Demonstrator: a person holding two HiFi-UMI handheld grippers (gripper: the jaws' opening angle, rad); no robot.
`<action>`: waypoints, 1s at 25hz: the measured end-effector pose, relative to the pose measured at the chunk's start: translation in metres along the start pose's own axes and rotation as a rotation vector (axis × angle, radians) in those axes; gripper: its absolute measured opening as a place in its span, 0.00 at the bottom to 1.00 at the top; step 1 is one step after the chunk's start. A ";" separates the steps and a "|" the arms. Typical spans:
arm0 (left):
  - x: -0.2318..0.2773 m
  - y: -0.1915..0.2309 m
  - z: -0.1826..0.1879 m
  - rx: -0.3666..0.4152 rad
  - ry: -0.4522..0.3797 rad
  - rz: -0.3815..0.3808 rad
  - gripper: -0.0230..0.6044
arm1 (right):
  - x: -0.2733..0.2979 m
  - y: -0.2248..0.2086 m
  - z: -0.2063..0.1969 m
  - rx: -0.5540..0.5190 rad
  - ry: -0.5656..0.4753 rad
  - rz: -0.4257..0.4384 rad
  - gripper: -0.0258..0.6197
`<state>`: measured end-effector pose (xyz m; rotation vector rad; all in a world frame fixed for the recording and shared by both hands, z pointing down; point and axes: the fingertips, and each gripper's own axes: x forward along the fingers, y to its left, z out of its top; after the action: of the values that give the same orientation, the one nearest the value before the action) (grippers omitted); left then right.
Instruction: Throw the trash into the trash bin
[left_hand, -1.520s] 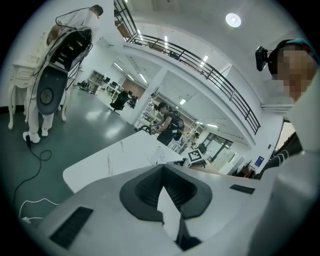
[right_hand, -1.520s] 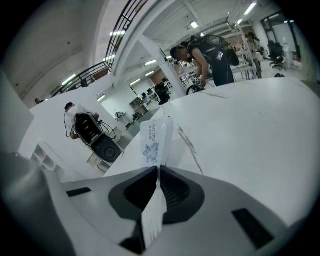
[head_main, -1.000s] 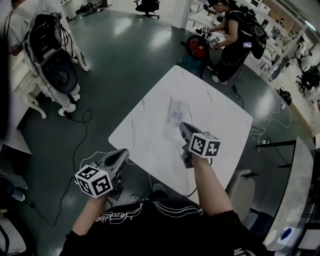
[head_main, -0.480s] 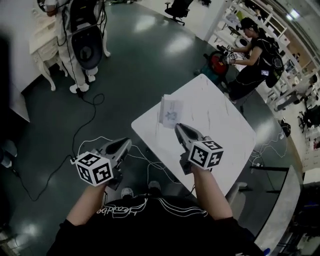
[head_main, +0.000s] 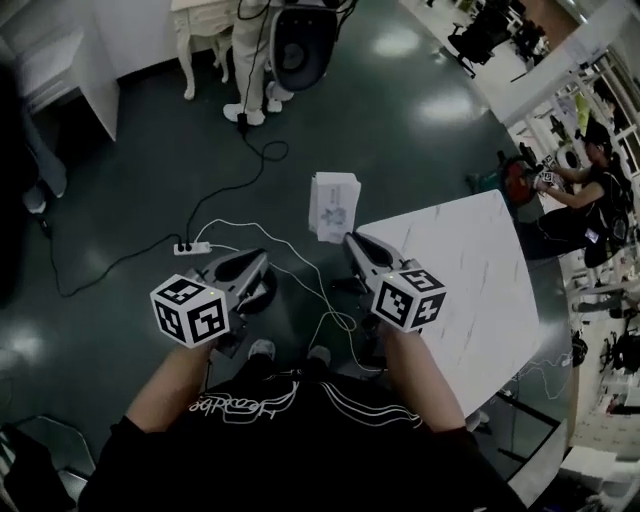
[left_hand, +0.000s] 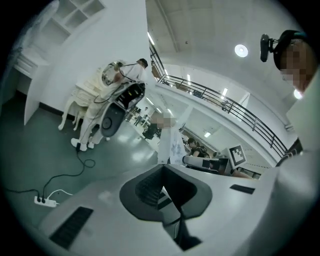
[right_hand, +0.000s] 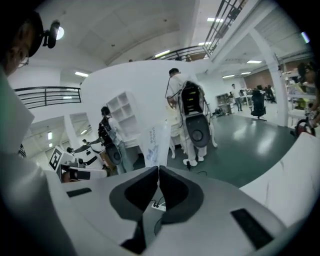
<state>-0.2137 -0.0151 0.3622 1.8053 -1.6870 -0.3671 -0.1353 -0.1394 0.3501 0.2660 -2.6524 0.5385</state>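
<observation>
The pickup looks done. The right hand-held gripper (head_main: 350, 240) is clamped on the bottom edge of the trash, a flat printed wrapper (head_main: 335, 205), which stands upright above its jaws and hangs over the floor (head_main: 150, 150), just past the corner of the white marble counter (head_main: 470, 290). The left hand-held gripper (head_main: 262, 260) hangs beside it over the floor, jaws together with nothing between them. No trash bin shows in any view, so finding it, carrying the wrapper there and dropping it remain.
</observation>
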 end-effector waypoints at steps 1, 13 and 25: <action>-0.012 0.012 0.000 -0.011 -0.011 0.025 0.04 | 0.018 0.010 -0.006 -0.006 0.021 0.023 0.10; -0.127 0.106 -0.030 -0.138 -0.059 0.263 0.04 | 0.188 0.056 -0.159 -0.080 0.419 0.117 0.10; -0.147 0.165 -0.080 -0.220 -0.003 0.315 0.04 | 0.263 0.021 -0.345 -0.220 0.813 0.035 0.10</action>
<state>-0.3168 0.1511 0.4925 1.3564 -1.8200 -0.3999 -0.2511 -0.0060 0.7472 -0.0648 -1.8972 0.2717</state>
